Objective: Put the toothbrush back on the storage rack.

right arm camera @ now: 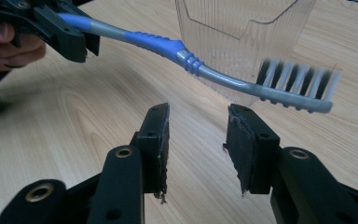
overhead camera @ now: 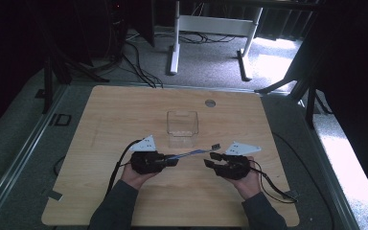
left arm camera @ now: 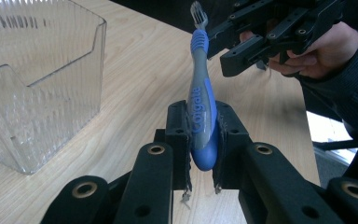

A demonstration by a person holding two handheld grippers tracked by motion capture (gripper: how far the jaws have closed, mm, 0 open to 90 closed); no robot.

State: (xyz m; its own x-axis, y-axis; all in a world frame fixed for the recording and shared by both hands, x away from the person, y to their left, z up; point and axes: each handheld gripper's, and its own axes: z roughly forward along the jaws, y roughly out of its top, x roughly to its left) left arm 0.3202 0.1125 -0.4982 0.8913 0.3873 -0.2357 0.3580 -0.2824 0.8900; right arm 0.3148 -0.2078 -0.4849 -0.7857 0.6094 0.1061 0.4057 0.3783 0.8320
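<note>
High view: wooden table (overhead camera: 124,201), clear ribbed container (overhead camera: 182,128) near centre. Left gripper (overhead camera: 171,162) pinches toothbrush (overhead camera: 191,153) by handle end, brush pointing twd right gripper (overhead camera: 211,159), off table.

Left gripper view: jaws clamped on blue/grey toothbrush (left arm camera: 200,107) handle, bristle end up by right gripper (left arm camera: 223,46); container (left arm camera: 37,79) to left.

Right gripper view: right gripper (right arm camera: 198,147) jaws spread, nothing btwn. Brush head (right arm camera: 298,86) just beyond them, in front of container (right arm camera: 242,32). Left gripper (right arm camera: 79,39) holds far end.
</note>
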